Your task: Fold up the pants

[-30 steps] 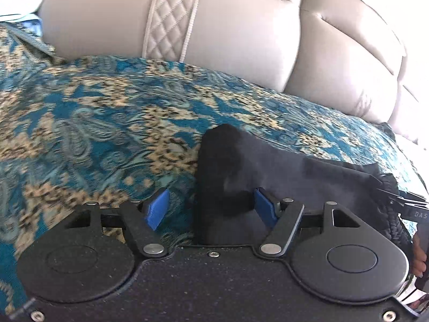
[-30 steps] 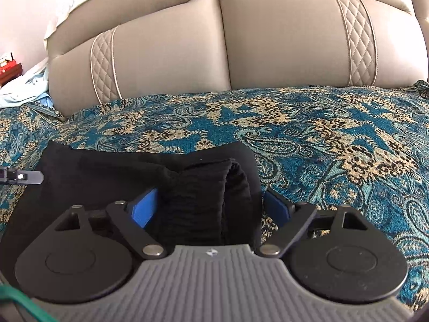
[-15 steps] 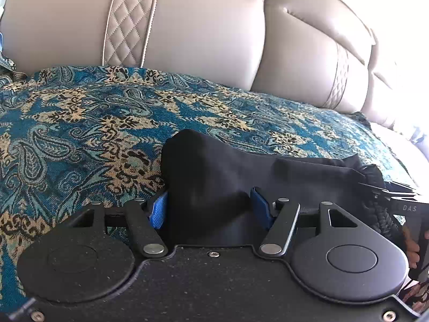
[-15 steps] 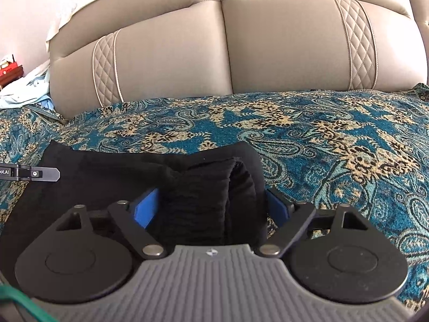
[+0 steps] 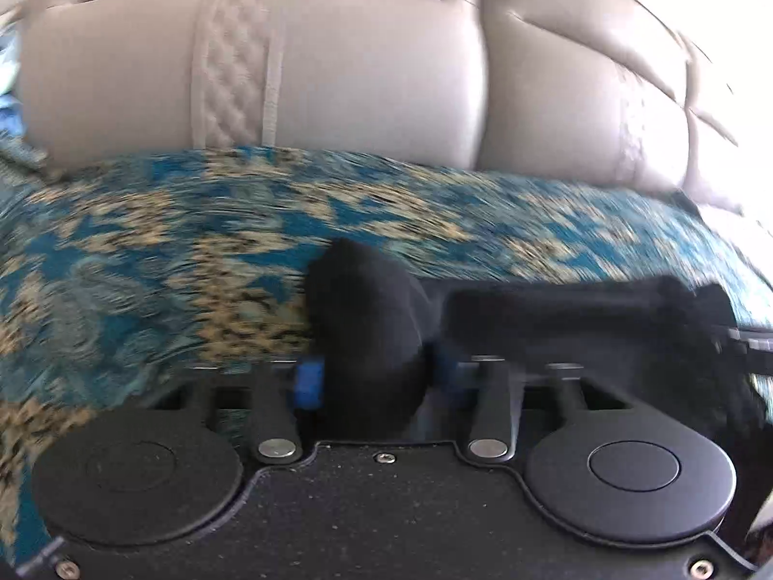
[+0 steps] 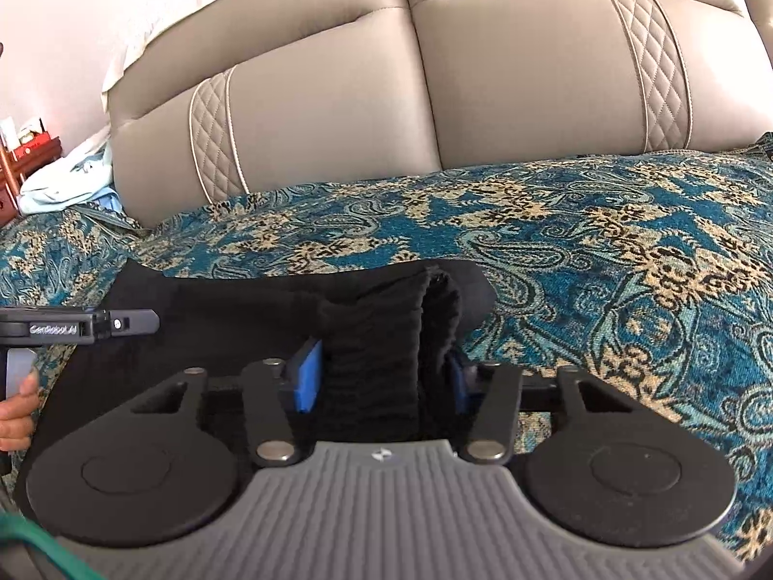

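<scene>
Now both my left gripper (image 5: 369, 379) and right gripper (image 6: 384, 377) have clamped the black pants (image 6: 241, 319); fold lift starts.

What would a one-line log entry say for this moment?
step: fold pants | left gripper: shut on black pants | right gripper: shut on black pants | surface: patterned blue cover | left view: motion-blurred

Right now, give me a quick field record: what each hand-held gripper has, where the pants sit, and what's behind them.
garment: black pants, bunched, lying on the patterned blue-and-gold cover
left hand-held gripper: shut on a fold of the pants
right hand-held gripper: shut on the ribbed waistband end
left view: motion-blurred
background: beige padded headboard
fold state: not yet flat or squared
</scene>
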A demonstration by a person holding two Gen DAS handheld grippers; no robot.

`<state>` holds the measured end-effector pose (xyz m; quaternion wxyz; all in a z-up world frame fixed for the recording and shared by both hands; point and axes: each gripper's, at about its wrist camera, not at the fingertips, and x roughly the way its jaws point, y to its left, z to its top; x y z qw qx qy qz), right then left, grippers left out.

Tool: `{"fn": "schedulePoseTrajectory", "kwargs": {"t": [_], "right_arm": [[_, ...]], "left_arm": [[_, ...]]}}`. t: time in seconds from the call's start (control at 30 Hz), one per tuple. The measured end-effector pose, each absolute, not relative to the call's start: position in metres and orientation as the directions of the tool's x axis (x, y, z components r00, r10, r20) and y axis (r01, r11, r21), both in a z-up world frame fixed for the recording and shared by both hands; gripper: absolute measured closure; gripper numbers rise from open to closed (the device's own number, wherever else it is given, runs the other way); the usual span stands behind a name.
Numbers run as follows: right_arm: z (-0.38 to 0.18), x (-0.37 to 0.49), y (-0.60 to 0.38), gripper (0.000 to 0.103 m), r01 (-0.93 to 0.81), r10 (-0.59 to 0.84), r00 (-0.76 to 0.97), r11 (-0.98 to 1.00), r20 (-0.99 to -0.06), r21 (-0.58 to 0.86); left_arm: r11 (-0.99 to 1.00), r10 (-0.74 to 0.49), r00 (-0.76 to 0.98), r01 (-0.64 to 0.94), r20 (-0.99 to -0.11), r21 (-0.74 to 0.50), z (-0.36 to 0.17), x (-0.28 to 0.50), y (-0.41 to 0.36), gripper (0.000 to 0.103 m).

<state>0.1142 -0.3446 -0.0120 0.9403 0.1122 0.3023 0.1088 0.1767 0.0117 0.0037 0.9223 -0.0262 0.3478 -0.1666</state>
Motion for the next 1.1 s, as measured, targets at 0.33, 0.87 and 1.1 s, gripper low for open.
{"fn": "schedulePoseTrajectory", "kwargs": {"t": [0.33,0.87,1.1], "right_arm": [[0.004,0.144,-0.298,0.072,-0.127,0.241,0.818,0.961,-0.522,0.244],[0.001,0.244,-0.244,0.071,-0.108,0.233,0.824,0.959,-0.517,0.26],[-0.007,0.244,-0.242,0.065,-0.084,0.197,0.831,0.969,-0.52,0.233]], "left_arm": [[0.995,-0.072,0.815,0.097,-0.575,0.014,0.021,0.194,0.016,0.087],[0.992,0.094,0.797,-0.028,-0.597,0.119,0.018,0.309,0.033,0.086],[0.991,0.092,0.795,-0.012,-0.6,0.136,0.001,0.309,0.035,0.08]]}}
